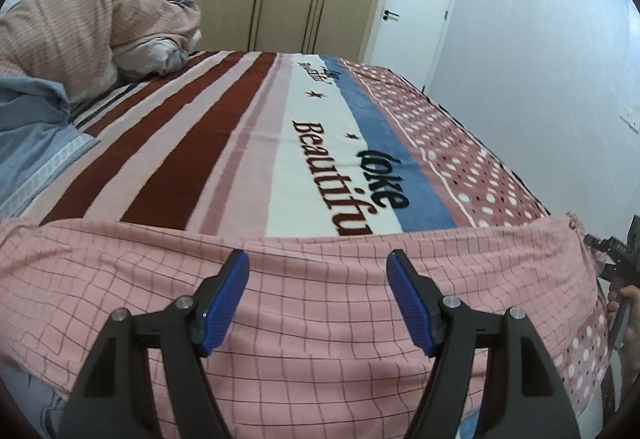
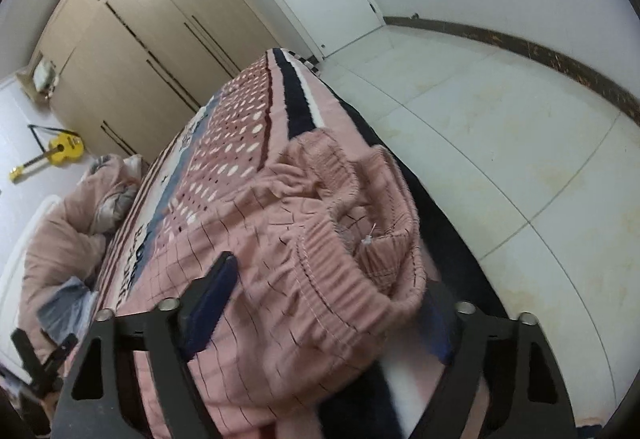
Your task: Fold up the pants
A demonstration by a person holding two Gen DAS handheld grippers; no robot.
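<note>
soft, light pink checked pants [image 1: 320, 319] on bed [image 1: 224, 143]; best pinched at ribbed waistband [image 2: 340, 279]. left gripper [image 1: 318, 303] released; right gripper [image 2: 328, 315] straddling waistband, grip unclear.

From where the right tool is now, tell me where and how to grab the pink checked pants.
Take the ribbed waistband of the pink checked pants. It lies bunched and raised at the bed's floor-side edge, right in front of the right tool. Come in from that edge and pinch across the thick elastic rim, which probably gives a firmer hold than the flat fabric.
</note>
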